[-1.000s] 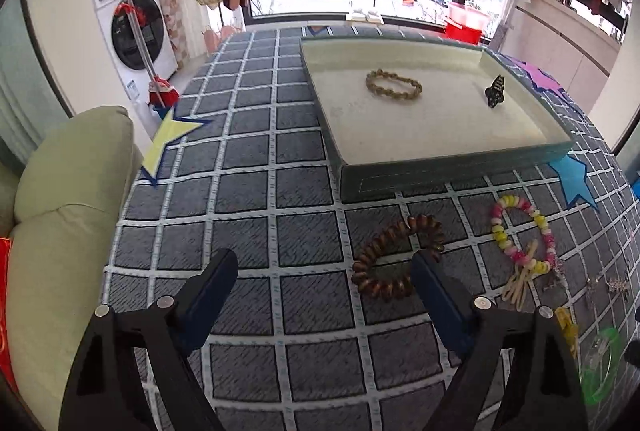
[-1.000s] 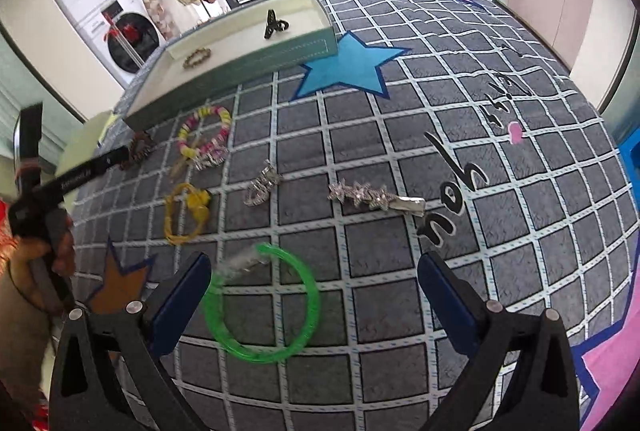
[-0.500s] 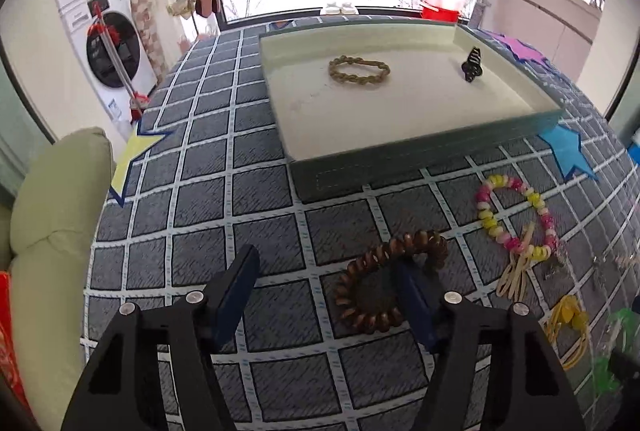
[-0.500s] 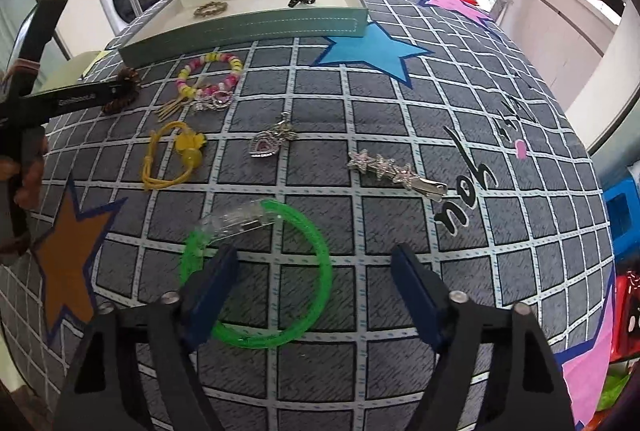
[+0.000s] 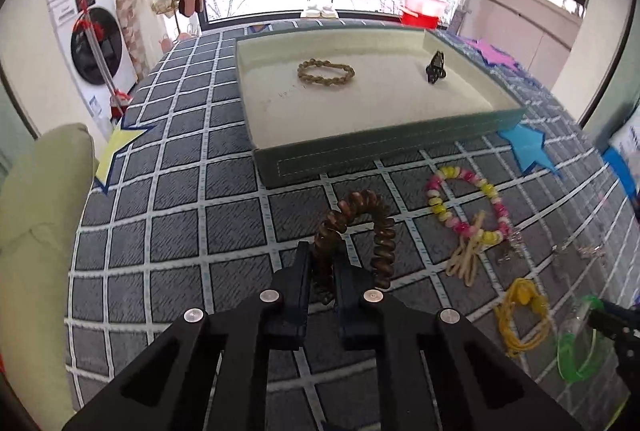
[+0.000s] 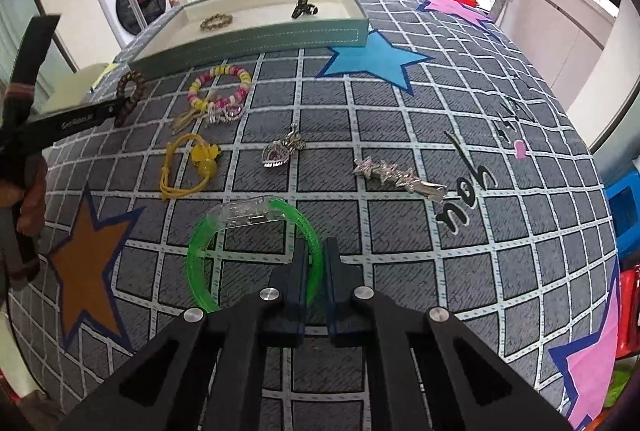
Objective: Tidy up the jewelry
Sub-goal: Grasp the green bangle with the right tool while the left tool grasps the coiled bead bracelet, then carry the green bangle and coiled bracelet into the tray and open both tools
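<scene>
My left gripper (image 5: 322, 263) is shut on the brown beaded bracelet (image 5: 360, 227), which stands tilted up off the checked cloth just before the teal tray (image 5: 360, 151). The tray holds a tan bead bracelet (image 5: 326, 74) and a black hair clip (image 5: 435, 66). My right gripper (image 6: 316, 259) is shut on the right side of the green plastic bangle (image 6: 200, 255). The left gripper and brown bracelet (image 6: 130, 99) also show at the left of the right wrist view.
On the cloth lie a pink-yellow bead bracelet (image 6: 220, 87), a yellow hair tie (image 6: 192, 167), a silver heart pendant (image 6: 280, 151) and a silver star hair clip (image 6: 400, 177). A green cushion (image 5: 36, 215) lies past the table's left edge.
Both grippers have gone from wide open to shut. The left closed on the brown bracelet and tipped it up. The right closed on the green bangle's rim.
</scene>
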A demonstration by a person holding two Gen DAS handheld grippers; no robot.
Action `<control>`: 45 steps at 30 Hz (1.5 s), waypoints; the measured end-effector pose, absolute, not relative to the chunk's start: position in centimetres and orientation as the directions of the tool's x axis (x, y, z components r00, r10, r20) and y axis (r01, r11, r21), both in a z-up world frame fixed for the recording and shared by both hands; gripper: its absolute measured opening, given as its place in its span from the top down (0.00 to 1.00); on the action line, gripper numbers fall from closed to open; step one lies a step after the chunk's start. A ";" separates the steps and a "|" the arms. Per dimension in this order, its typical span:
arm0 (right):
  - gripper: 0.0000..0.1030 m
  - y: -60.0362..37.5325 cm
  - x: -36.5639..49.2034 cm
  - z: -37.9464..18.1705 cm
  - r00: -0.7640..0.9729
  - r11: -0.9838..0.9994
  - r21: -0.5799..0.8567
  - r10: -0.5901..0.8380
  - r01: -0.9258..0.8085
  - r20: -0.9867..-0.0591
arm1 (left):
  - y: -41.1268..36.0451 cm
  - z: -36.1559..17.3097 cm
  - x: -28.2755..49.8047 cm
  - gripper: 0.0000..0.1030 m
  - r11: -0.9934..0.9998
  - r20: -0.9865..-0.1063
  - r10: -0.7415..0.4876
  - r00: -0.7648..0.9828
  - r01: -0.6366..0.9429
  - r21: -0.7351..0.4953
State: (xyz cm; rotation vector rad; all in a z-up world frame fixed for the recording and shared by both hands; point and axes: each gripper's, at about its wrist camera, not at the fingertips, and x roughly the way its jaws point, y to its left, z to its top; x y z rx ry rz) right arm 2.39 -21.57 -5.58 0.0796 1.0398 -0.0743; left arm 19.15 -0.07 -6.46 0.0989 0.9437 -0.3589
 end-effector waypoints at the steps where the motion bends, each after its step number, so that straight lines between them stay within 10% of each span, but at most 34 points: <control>1: 0.92 -21.8 2.3 -5.3 0.512 0.994 0.042 -0.016 0.102 -0.859 | 0.2 -6.2 19.0 0.76 0.937 -0.802 -0.270 0.532 0.339 -0.090; 25: 0.92 -24.2 14.2 5.0 0.642 0.987 0.159 0.104 0.029 -0.760 | 0.1 3.6 22.0 0.76 0.937 -0.685 -0.327 0.651 0.319 -0.144; 45: 0.92 -25.7 29.4 -1.0 0.529 0.987 0.136 0.068 0.091 -0.846 | -4.2 -1.3 33.2 0.76 0.949 -0.782 -0.251 0.570 0.304 -0.083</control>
